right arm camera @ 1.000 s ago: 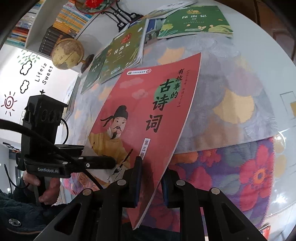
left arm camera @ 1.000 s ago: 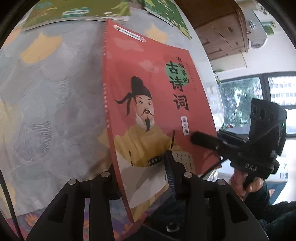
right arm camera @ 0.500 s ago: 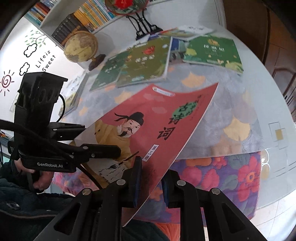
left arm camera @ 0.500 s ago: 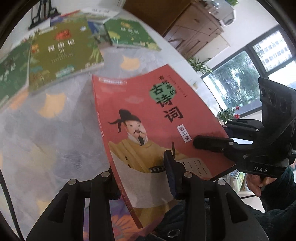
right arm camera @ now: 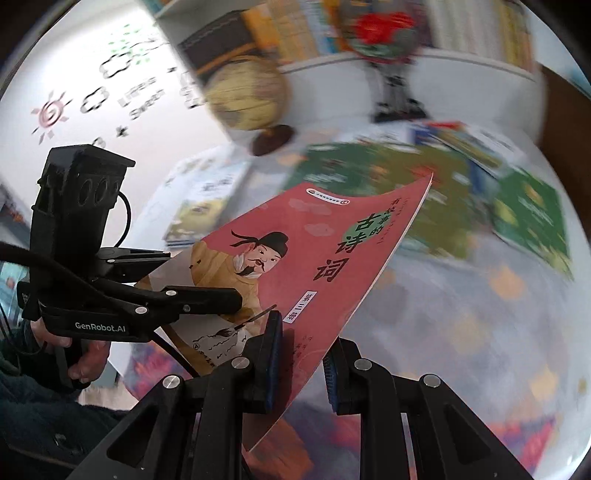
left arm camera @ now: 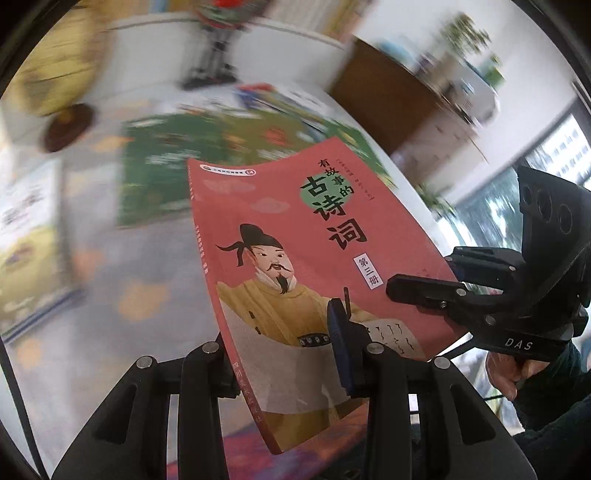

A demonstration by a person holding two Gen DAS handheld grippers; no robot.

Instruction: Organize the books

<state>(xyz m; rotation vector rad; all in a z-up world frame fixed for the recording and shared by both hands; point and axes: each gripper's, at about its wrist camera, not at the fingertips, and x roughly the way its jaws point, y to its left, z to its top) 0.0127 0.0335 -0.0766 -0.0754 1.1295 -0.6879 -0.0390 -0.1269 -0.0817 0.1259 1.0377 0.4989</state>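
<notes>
Pinching red book (left arm camera: 295,258) between fingers (left arm camera: 338,347)

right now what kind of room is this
Probably a home study or reading corner: a shelf packed with books, a globe on the table, and children's books such as the green books spread over a patterned tablecloth.

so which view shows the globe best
The right wrist view: the globe appears nearly whole on its dark base, blurred, behind the red book. The left wrist view catches only a yellowish smear of it at the top left edge.
</notes>
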